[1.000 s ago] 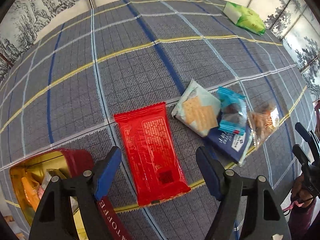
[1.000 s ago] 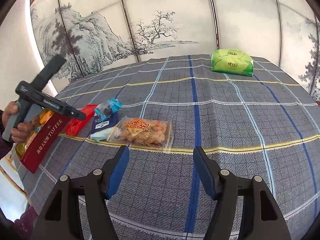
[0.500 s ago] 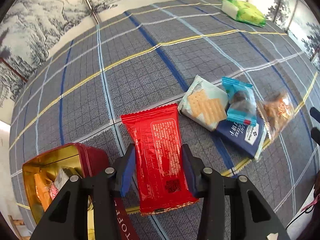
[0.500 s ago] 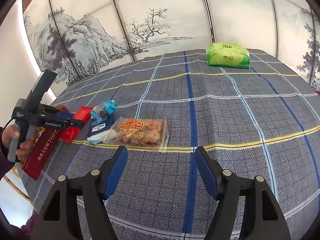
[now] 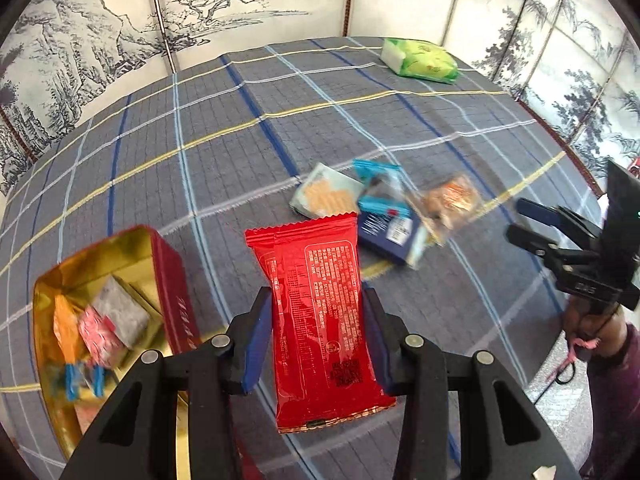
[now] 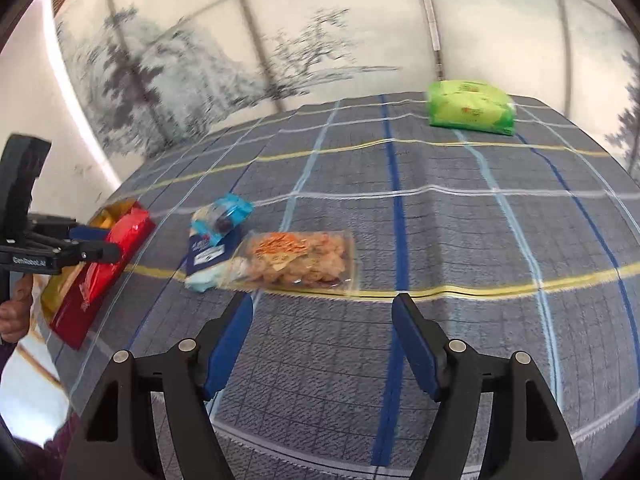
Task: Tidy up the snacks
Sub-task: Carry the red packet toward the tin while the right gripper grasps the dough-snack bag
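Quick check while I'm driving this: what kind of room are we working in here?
Probably a home or a staged household set, not a kitchen or shop. A table under a plaid tablecloth carries loose snack packs, with an open red tin for sorting them. Ink landscape screen panels stand close behind the table.

Red packet [image 5: 320, 312], green pack [image 5: 420, 60], gold-lined red tin [image 5: 120, 264] (on grey plaid cloth [image 5: 200, 120]).

Bright, even daylight; fisheye-bent edges, slight motion blur.
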A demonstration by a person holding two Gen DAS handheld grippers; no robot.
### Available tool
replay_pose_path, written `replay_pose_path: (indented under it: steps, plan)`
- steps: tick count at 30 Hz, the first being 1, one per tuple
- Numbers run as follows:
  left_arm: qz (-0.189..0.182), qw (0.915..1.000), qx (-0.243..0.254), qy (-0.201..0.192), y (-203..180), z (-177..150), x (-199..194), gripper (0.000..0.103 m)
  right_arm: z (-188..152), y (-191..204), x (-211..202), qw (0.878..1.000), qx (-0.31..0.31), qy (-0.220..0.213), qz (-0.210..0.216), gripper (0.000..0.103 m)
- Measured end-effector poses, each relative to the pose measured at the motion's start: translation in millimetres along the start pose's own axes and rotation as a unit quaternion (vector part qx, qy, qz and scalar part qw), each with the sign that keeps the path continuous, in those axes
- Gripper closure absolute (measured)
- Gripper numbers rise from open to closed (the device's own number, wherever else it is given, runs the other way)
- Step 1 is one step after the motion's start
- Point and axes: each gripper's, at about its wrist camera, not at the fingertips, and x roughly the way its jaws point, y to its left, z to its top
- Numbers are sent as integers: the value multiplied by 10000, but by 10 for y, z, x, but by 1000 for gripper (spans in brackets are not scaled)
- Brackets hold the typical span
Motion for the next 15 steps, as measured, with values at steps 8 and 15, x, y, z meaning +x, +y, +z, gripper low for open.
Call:
replay_pose_path:
  steps: [8,15]
  plan:
    - [-298,9995,-73,-68,-150,-189,-216,63,272,464,215,9590,-2763,480,420,30]
    - [-434,9987,-230,-127,-163,-249,-357,63,578,656,686,8929,-4198,1534,547,31]
